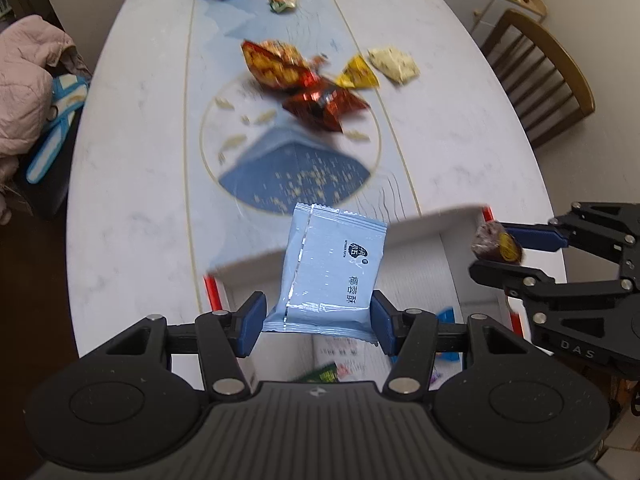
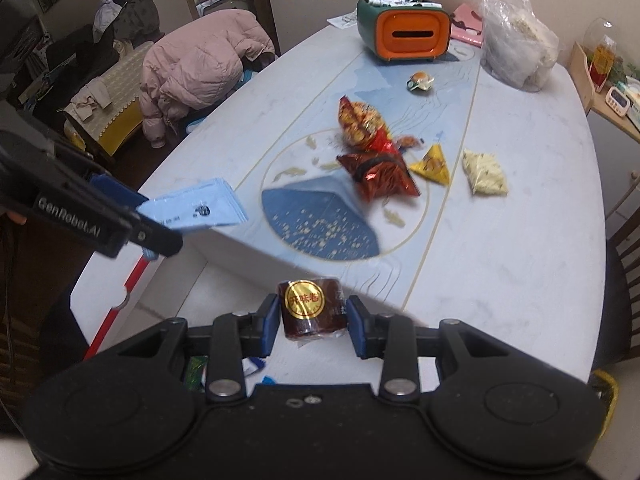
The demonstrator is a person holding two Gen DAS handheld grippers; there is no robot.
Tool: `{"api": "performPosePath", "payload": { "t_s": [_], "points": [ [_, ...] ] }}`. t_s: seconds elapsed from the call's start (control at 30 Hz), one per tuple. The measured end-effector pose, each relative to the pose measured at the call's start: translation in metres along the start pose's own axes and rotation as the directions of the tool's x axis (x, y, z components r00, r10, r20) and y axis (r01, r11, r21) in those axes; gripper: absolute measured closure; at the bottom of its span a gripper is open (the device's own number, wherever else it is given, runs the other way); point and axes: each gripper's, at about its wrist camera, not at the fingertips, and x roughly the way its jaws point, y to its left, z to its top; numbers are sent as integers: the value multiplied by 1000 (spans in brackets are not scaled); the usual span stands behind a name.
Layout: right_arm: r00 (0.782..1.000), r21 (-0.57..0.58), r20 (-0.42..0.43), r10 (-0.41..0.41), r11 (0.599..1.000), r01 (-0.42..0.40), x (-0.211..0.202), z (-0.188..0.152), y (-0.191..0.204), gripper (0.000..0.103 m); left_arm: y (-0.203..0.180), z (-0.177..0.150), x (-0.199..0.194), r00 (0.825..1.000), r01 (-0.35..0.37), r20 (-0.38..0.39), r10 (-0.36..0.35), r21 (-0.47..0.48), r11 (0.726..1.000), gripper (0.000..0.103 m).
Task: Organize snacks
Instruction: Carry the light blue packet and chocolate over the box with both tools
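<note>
Tongs first: your left gripper [image 1: 318, 322] is clamped on a pale blue packet [image 1: 332, 268], pads pressing its lower edge from both sides, so the packet stands up between them. Your right gripper [image 2: 312, 322] is clamped on a small dark brown roll with a gold sticker [image 2: 310, 308]. In the left view the right gripper shows at three o'clock with that same roll in its tips.

Both loads hang over a white box [image 1: 436, 220] with red corner trim, at the near edge of the table [image 1: 140, 208]. To place them well, I would bring each piece low over the open box before you loosen the pads. The packet is thin and gripped only by its bottom seam, so it may flutter sideways if let go from high up. Keep the two grippers apart over the box so they do not knock each other.

Inside the box you can make out a green wrapper [image 1: 320, 374] and a blue one [image 1: 446, 316]; the rest is hidden by the grippers.

Out on the table at twelve o'clock wait two red-orange bags [image 2: 376, 160], a yellow triangle packet [image 2: 432, 166], a cream packet [image 2: 484, 172], and farther off a small green-edged snack [image 2: 420, 81].
</note>
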Motion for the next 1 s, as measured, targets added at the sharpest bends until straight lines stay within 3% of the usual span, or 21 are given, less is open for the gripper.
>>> {"api": "performPosePath", "payload": {
  "t_s": [0.53,1.0],
  "points": [
    [994,51,-105,7,999,-1,32,-56,30,69,-16,-60,42,994,34,-106,-32,15,999,48],
    [977,90,-212,23,996,-4,74,-91,40,69,-23,-83,86,983,3,-182,2,29,1000,48]
  ]
}}
